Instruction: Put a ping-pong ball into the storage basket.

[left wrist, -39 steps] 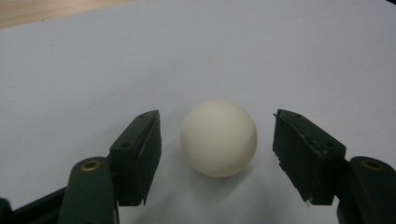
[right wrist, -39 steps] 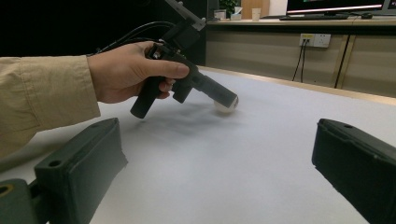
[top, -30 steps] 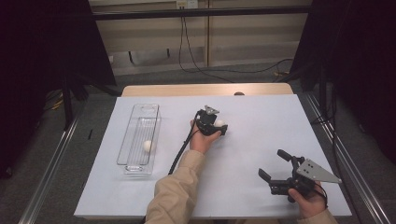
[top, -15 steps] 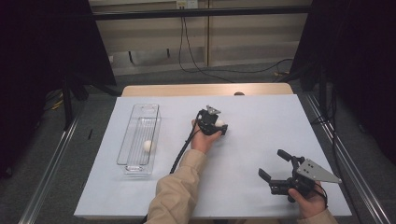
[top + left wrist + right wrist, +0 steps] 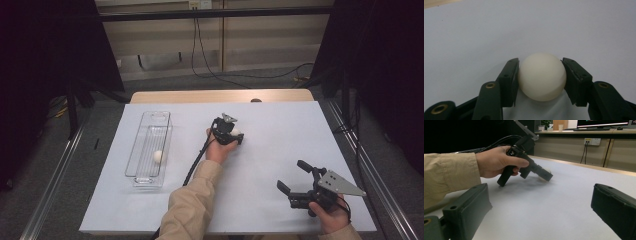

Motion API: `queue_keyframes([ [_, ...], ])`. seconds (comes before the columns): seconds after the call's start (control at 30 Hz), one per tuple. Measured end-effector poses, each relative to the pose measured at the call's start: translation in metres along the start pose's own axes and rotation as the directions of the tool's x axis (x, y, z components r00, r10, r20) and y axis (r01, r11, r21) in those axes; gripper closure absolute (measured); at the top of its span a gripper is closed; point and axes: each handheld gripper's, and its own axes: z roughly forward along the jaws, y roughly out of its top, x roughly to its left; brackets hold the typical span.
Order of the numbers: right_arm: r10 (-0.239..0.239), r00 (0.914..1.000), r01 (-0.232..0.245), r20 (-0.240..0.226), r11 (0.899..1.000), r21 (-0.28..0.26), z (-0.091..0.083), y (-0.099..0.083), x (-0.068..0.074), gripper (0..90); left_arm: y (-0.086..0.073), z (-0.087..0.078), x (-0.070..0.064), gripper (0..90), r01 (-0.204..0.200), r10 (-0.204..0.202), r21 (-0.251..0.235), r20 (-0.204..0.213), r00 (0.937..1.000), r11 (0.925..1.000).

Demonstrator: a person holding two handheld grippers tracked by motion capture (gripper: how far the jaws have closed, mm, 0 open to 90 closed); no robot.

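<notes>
A: High view first. Where's the work?

B: The left gripper (image 5: 234,134) is out past the middle of the white table (image 5: 280,125), with a white ball (image 5: 235,132) at its tip. Off to that gripper's left stands a clear tray (image 5: 148,145) with a second ball (image 5: 158,156) lying in it, well apart from the held one. The right gripper (image 5: 295,177) hangs near the person's edge, jaws spread, nothing between them

A: And the left gripper view?

B: The ball (image 5: 542,76) sits squarely between the two black jaws, one on each flank at about its widest line, both touching it. So the left gripper (image 5: 541,80) is pinching the ball. It looks to be resting on the table, or only just above it; I cannot tell which

A: How will it handle?

B: My guess is a light, hollow, smooth shell, like a table-tennis ball. Stiff enough for a gentle squeeze, but slippery and round, so it could squirt out forward if the jaws grip ahead of or behind the widest line. The present hold across the middle is the right one

A: Right gripper view?

B: Its own jaws stand wide apart at the bottom corners, empty. Ahead of them a hand (image 5: 496,161) in a tan sleeve (image 5: 449,173) holds the left gripper (image 5: 545,175) tipped down at the table, a sliver of ball (image 5: 544,174) showing at its nose
</notes>
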Motion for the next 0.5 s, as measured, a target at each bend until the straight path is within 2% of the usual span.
queue_keyframes([
  [0.1,-0.001,1.0000,0.001,0.000,1.000,0.000,0.0001,-0.0001,-0.0001,1.5,0.0003,0.0000,-0.0001,50.6,-0.009,0.009,0.002,-0.001,1.0000,1.0000],
  [0.47,-0.003,1.0000,0.003,0.001,1.000,0.000,0.0003,-0.0001,0.0000,1.4,0.0008,-0.0036,-0.0008,51.0,0.001,-0.001,0.022,0.015,0.9999,0.9998],
  [0.5,-0.003,1.0000,0.003,0.002,1.000,0.000,0.0003,-0.0001,0.0000,1.5,0.0009,-0.0045,-0.0005,51.0,-0.009,0.009,0.029,0.016,0.9998,0.9995],
])
